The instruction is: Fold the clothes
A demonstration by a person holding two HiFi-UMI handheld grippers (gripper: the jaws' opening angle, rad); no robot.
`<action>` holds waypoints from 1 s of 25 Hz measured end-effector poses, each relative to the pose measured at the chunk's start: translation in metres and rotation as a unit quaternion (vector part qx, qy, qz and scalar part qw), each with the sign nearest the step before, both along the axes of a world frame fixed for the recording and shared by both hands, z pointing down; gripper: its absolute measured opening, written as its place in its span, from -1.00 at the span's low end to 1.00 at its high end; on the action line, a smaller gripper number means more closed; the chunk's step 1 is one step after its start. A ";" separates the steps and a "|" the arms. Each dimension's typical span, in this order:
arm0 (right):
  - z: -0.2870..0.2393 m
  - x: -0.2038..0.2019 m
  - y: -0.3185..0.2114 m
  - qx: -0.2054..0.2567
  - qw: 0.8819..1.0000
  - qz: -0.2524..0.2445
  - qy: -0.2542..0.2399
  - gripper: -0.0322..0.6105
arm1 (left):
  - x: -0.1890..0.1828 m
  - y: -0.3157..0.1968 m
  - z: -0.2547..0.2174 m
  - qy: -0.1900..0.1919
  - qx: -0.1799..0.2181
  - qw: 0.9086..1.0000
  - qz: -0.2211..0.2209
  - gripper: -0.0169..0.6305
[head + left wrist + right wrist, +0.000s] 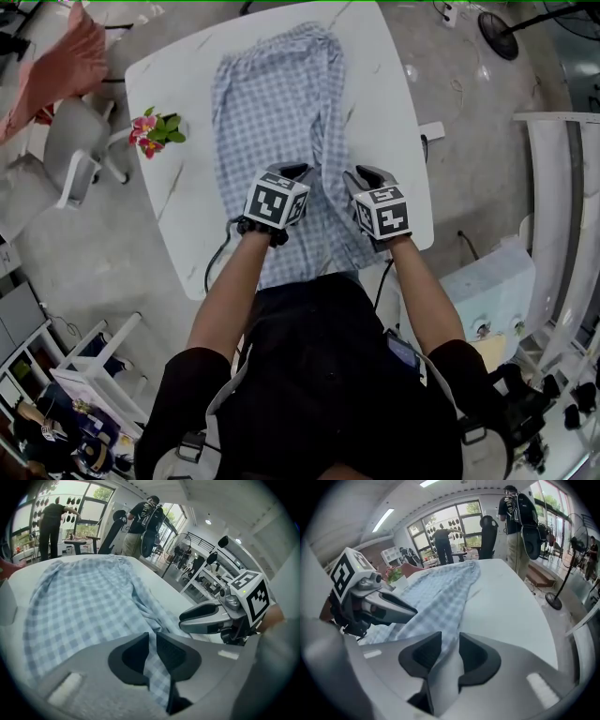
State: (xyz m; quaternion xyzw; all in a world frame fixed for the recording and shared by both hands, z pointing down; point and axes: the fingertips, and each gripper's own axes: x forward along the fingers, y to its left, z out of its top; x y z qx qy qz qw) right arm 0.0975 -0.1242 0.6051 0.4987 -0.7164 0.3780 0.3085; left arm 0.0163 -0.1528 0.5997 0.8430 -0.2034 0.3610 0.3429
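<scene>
The counter point(384, 103) is the biggest thing here, a white slab with faint grey veining and rounded corners. It looks smooth and hard, so I judge that cloth will slide on it easily.

The garment point(272, 103) lies spread down the middle of the counter, its near end hanging over the front edge toward the person. It is thin, soft woven fabric in a small blue-and-white check. The left part lies mostly flat, and a rumpled ridge runs along the right side.

The left hand-held gripper point(152, 652) is clamped on a thin layer of the garment near its front end, its dark ribbed pads nearly together.

The right hand-held gripper point(450, 654) sits just beside the left, on the bunched ridge. Its jaws stand a little apart, and a fold runs between them that looks loosely enclosed, not bitten.

That loose side seems to be the main risk. If both hands lift now, the right fold could slip out, and the garment would swing from one corner and fold crooked.

A small sprig of pink flowers point(155, 129) lies near the counter's left edge. A wide sweep of cloth could brush it off.
</scene>
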 end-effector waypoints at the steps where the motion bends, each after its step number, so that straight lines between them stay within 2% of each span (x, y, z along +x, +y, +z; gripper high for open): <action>1: 0.001 0.000 0.000 -0.002 1.000 -0.001 -0.004 -0.52 | 0.000 0.001 0.000 -0.003 0.001 1.000 0.001 -0.77; 9: 0.011 -0.005 -0.010 -0.026 0.999 -0.007 -0.030 -0.53 | 0.002 0.008 0.002 -0.017 0.002 1.000 -0.005 -0.75; 11: 0.013 -0.001 -0.010 -0.024 0.999 -0.014 -0.016 -0.72 | 0.002 0.010 0.004 -0.025 0.004 1.000 -0.005 -0.75; 13: 0.013 0.004 -0.011 -0.019 0.999 -0.025 0.006 -0.81 | 0.002 0.011 0.008 -0.035 0.006 0.999 -0.005 -0.75; 18: 0.008 0.028 -0.010 -0.008 0.997 -0.054 0.056 -0.85 | 0.002 0.013 0.018 -0.069 0.012 0.997 -0.011 -0.75; 25: 0.008 0.070 -0.014 -0.008 0.994 -0.071 0.088 -0.85 | 0.001 0.009 0.023 -0.109 0.025 0.993 -0.027 -0.80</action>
